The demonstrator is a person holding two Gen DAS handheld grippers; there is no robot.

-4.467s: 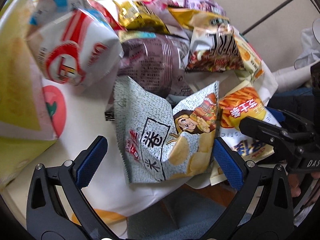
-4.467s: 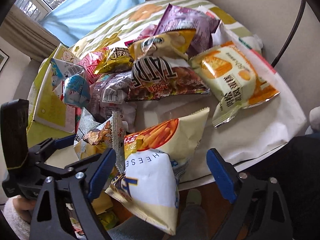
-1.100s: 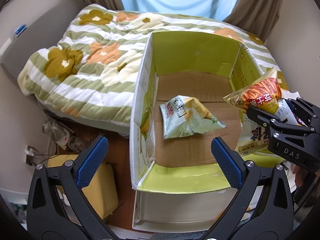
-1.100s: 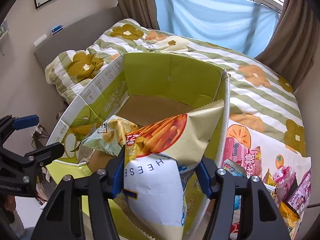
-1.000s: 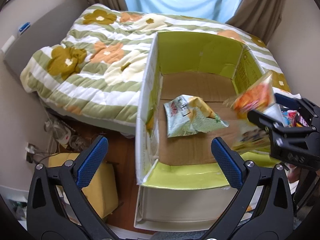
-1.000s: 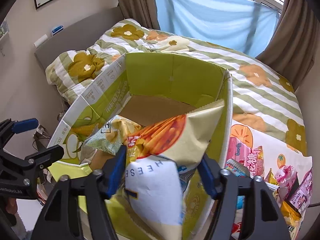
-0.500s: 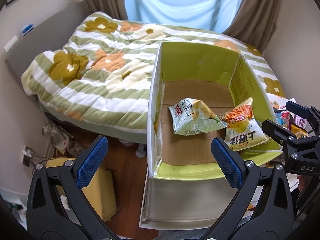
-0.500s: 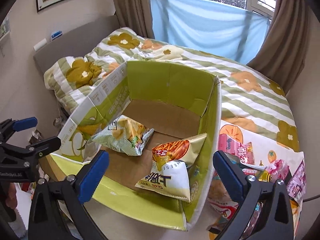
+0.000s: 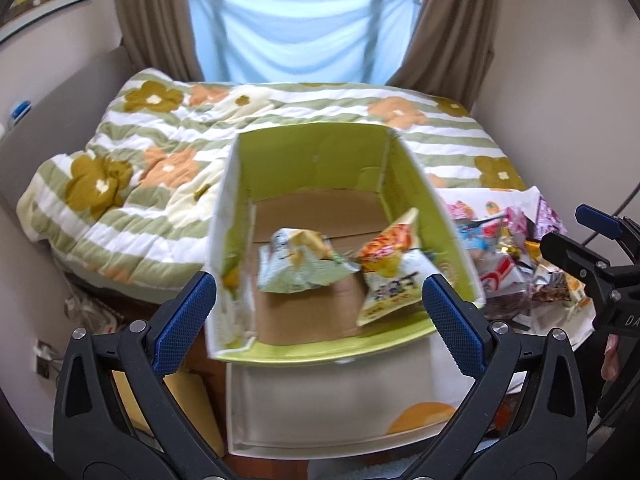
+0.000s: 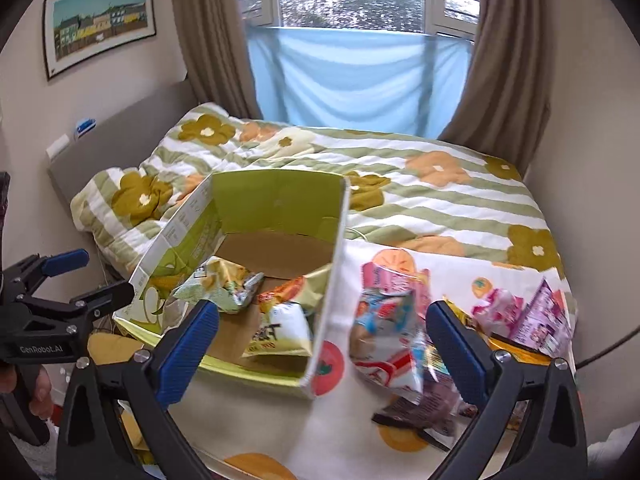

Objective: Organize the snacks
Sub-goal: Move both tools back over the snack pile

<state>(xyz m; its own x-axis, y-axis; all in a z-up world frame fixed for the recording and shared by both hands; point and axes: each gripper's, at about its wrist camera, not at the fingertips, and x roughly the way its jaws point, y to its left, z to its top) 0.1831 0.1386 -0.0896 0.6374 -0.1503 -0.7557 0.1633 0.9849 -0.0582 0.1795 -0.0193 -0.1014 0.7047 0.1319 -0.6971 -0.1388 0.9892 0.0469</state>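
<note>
in the box (image 9: 400,168), two bags (image 9: 390,276) are seen; light, crinkly, slippery, best pinched at a seam. both grippers (image 9: 318,308) (image 10: 322,344) are held wide, empty.

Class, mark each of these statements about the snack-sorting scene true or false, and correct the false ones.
1. Two snack bags lie in the green cardboard box. True: a pale green chip bag and an orange-and-white stick-snack bag.
2. The right gripper holds a bag. False: its jaws have just opened and nothing is between them.
3. The left gripper is open. True.
4. All snacks are boxed. False: a pile of snack bags remains outside, beside the box.
</note>
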